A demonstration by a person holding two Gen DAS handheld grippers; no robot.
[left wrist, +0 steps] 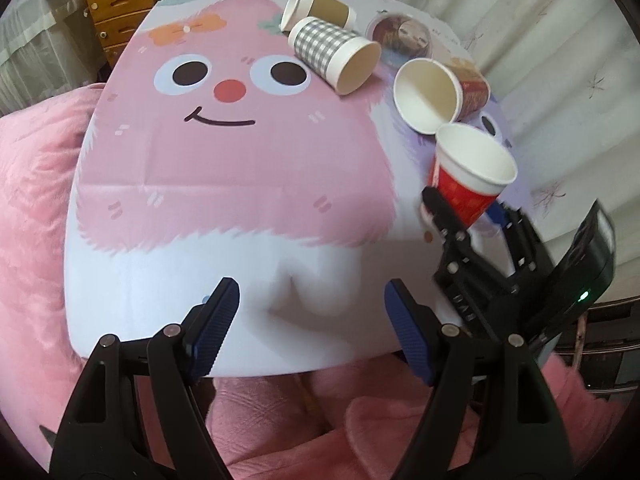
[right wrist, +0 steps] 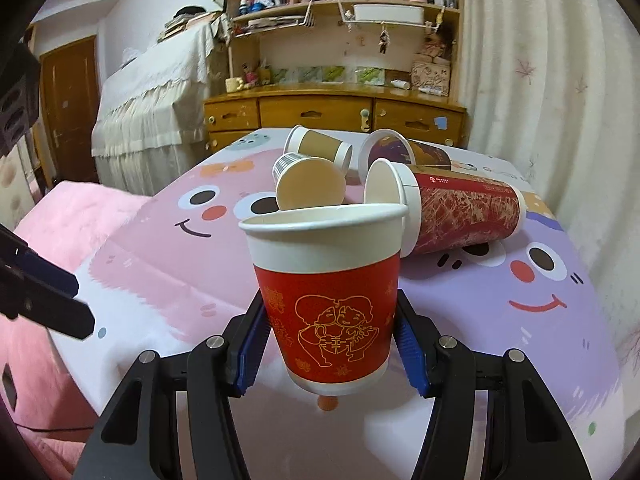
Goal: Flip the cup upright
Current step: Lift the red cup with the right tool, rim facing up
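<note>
My right gripper [right wrist: 330,340] is shut on a red paper cup [right wrist: 328,300] with a gold drawing, holding it upright with its mouth up, just above the table. In the left wrist view the same red cup [left wrist: 468,176] sits in the right gripper [left wrist: 464,208] at the table's right side. My left gripper [left wrist: 312,320] is open and empty over the table's near edge. Several other cups lie on their sides: a checked one [left wrist: 332,52], a brown-sleeved one [left wrist: 320,6], a dark red patterned one [right wrist: 460,208] and one further back [right wrist: 404,152].
The table [left wrist: 240,200] has a pink and lilac cartoon cloth. A pink fluffy cover [left wrist: 32,200] lies to the left and in front. Wooden drawers [right wrist: 332,114] and shelves stand behind, with a white curtain [right wrist: 560,80] to the right.
</note>
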